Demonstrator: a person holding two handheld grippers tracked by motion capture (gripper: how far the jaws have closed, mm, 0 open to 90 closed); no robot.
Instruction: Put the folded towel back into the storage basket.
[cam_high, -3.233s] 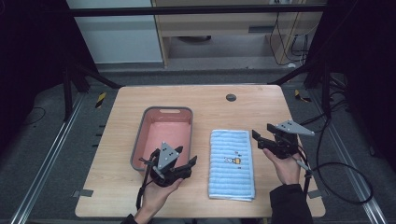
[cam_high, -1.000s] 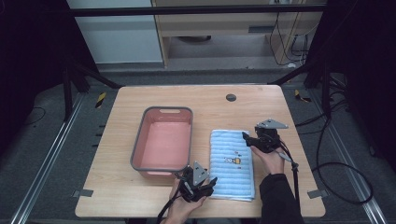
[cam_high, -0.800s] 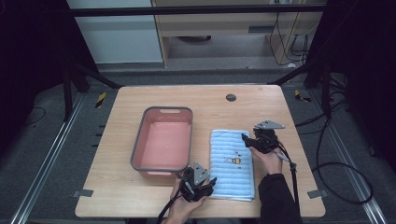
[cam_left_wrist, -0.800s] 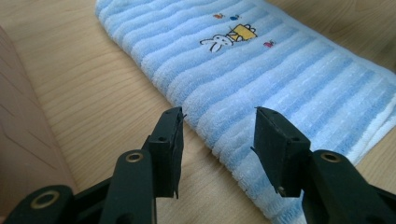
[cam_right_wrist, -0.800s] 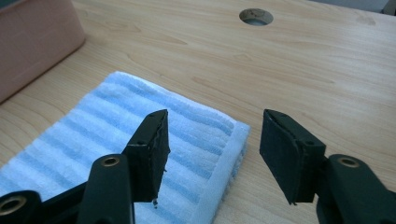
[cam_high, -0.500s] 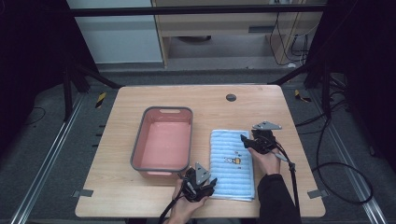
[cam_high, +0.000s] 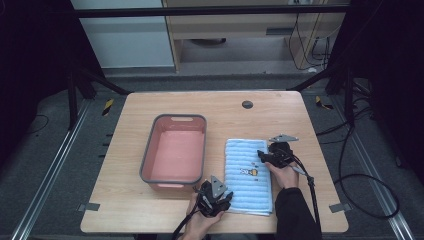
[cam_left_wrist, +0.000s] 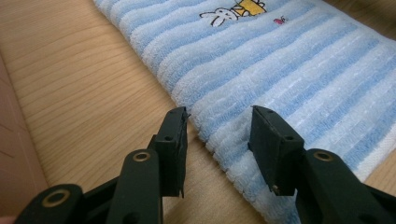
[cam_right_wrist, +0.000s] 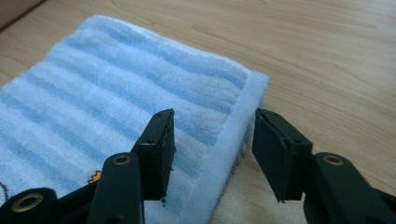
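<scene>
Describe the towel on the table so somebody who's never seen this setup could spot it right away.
On the wooden table, look just right of the pink tub with the grey rim. The towel lies flat there, folded into a long rectangle. It is the one soft thing on the table, striped light blue and white, with a small rabbit picture near its middle.

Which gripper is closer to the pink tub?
Left. The left gripper sits at the striped blue towel's near left edge, just below the pink plastic tub. The right gripper is across the towel, at its right edge.
</scene>
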